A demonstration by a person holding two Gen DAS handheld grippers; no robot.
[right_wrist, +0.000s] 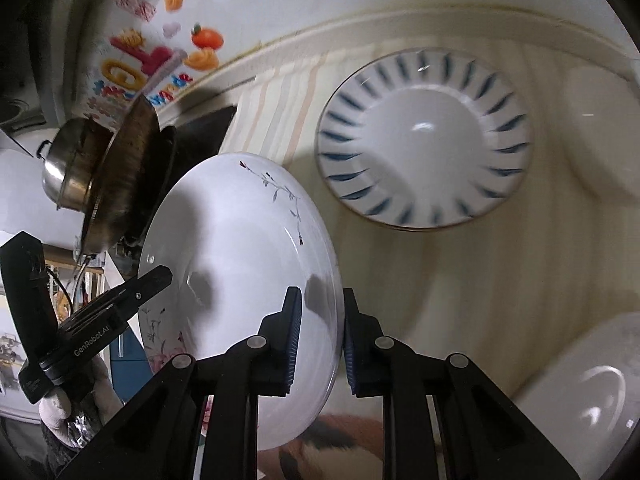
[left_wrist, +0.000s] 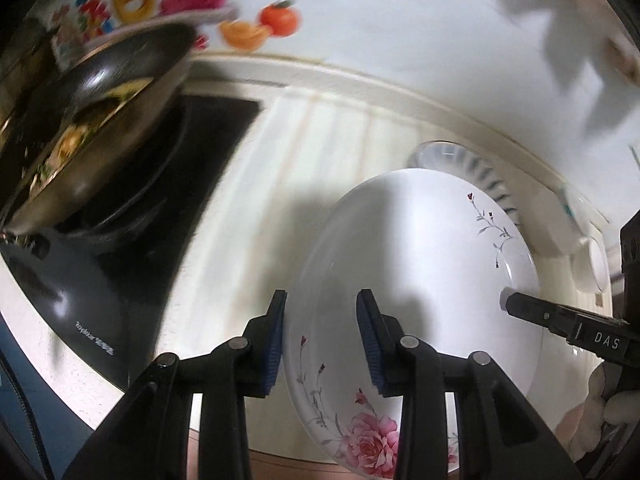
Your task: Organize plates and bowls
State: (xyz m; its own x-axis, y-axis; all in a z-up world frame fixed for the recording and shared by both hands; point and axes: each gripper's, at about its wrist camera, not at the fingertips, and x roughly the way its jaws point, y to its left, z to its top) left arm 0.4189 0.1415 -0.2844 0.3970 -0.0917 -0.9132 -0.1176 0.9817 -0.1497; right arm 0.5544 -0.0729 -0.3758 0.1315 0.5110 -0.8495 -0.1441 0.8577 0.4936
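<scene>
A white plate with pink roses and thin grey sprigs (left_wrist: 420, 260) (right_wrist: 240, 260) hangs tilted above the counter, held by both grippers. My left gripper (left_wrist: 322, 344) is shut on its rim on the rose side. My right gripper (right_wrist: 320, 340) is shut on the opposite rim; one of its fingers (left_wrist: 520, 306) shows in the left wrist view. A left gripper finger (right_wrist: 156, 280) lies over the plate's edge in the right wrist view. A white plate with blue strokes around its rim (right_wrist: 424, 136) (left_wrist: 480, 168) lies flat on the counter beyond.
A dark pan with food (left_wrist: 92, 128) (right_wrist: 120, 176) sits on a black stove (left_wrist: 120, 240) to the left, a steel pot (right_wrist: 68, 168) behind it. A white bowl (right_wrist: 592, 392) stands at the right. The counter has a cream striped cover (right_wrist: 460, 280). The wall behind carries colourful stickers (left_wrist: 276, 20).
</scene>
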